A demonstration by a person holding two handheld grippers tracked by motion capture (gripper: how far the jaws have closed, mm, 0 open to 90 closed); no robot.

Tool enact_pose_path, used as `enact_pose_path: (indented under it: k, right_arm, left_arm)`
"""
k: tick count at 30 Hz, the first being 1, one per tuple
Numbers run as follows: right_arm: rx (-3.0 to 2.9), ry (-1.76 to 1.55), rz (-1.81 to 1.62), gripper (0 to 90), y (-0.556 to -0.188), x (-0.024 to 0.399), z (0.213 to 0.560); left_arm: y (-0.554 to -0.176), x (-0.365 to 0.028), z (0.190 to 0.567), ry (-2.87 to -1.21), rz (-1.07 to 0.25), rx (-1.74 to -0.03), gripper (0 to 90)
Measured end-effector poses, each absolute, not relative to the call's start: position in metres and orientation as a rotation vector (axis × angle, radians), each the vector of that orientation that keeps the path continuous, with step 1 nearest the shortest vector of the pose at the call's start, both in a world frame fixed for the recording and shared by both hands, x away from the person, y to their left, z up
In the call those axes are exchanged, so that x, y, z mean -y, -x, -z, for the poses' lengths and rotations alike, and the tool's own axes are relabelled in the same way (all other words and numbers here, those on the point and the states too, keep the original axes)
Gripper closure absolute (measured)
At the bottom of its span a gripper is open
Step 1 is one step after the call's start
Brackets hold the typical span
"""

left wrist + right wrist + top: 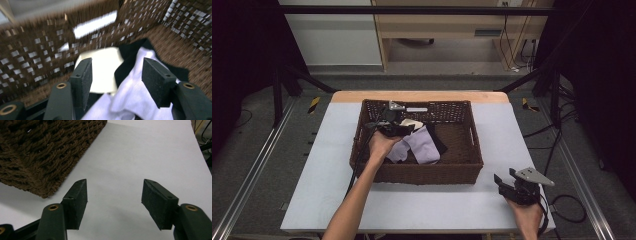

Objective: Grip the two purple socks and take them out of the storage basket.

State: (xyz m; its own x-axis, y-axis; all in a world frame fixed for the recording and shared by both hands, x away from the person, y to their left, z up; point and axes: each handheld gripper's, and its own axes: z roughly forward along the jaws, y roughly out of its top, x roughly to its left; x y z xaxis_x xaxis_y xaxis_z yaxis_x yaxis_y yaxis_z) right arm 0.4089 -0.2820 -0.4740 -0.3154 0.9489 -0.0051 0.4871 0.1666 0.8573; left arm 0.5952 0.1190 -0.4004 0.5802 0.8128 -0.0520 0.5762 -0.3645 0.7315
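A brown wicker basket (464, 172) stands mid-table and holds a pale lilac cloth (424, 145), a cream cloth (412, 122) and a black cloth (439, 142). My left gripper (404, 129) is inside the basket, open, just above the heap. In the left gripper view its jaws stand apart over the lilac cloth (140, 97), with the cream cloth (105, 67) and black cloth (127, 67) beyond; nothing is gripped. My right gripper (504, 182) hovers open over the white table near the basket's front right corner (45, 157).
The white tabletop (332, 175) has a wooden strip along its far edge (422, 96). Metal frame rails run down both sides (257, 165). Cables lie on the floor at right (569, 205). A wooden cabinet stands behind (452, 25).
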Motion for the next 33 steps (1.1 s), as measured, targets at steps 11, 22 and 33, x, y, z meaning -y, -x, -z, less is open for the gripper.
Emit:
enact_pose_path:
  k: [11,22,33]
  right_arm:
    - [-1.897,-1.356,-1.060,37.5,-0.410,0.282,0.475]
    - [-1.899,-1.367,-1.066,37.5,-0.410,0.280,0.475]
    - [-1.901,-1.356,-1.061,37.8,-0.410,0.280,0.475]
  left_arm:
    - [-0.595,-0.110,0.410,-2.213,-0.388,-1.058,42.7]
    - [-0.594,-0.099,0.419,-2.359,-0.381,-1.039,55.5]
    - [-0.598,-0.101,0.421,-2.383,-0.266,-1.147,82.2]
